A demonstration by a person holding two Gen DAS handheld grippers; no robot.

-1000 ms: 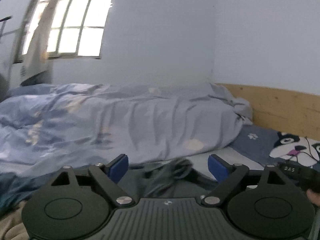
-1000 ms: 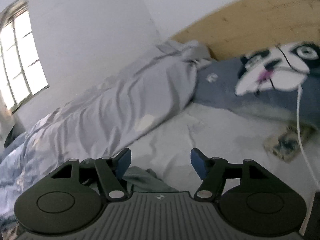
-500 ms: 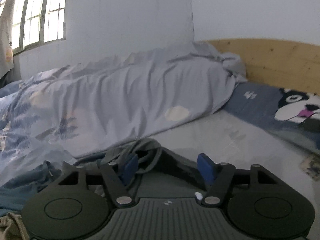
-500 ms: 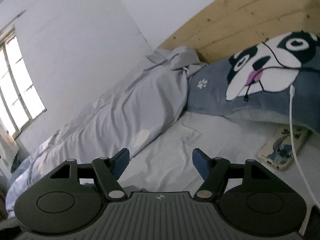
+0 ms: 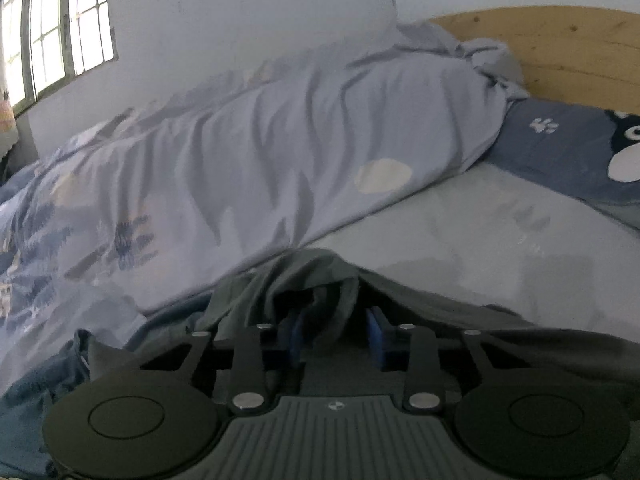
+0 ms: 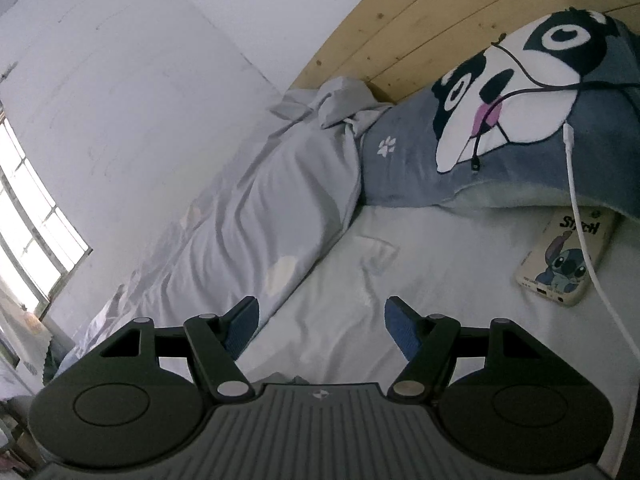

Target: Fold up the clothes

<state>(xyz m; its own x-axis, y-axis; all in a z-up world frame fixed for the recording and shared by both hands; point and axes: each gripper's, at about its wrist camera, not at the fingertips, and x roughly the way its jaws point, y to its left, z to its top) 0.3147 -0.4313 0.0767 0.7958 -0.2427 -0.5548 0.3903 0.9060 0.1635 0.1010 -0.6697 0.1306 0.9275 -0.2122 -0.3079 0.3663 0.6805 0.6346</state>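
Garment (image 5: 304,280), dark grey: soft, limp, light; best pinched at bunched edge, twelve o'clock. Left gripper (image 5: 334,332) closing, cloth between. Right gripper (image 6: 320,320) wide, empty.

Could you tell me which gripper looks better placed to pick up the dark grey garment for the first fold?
Left. The left gripper is closing with a fold of the dark grey garment between its pads, while the right gripper stands open over the bare white sheet.
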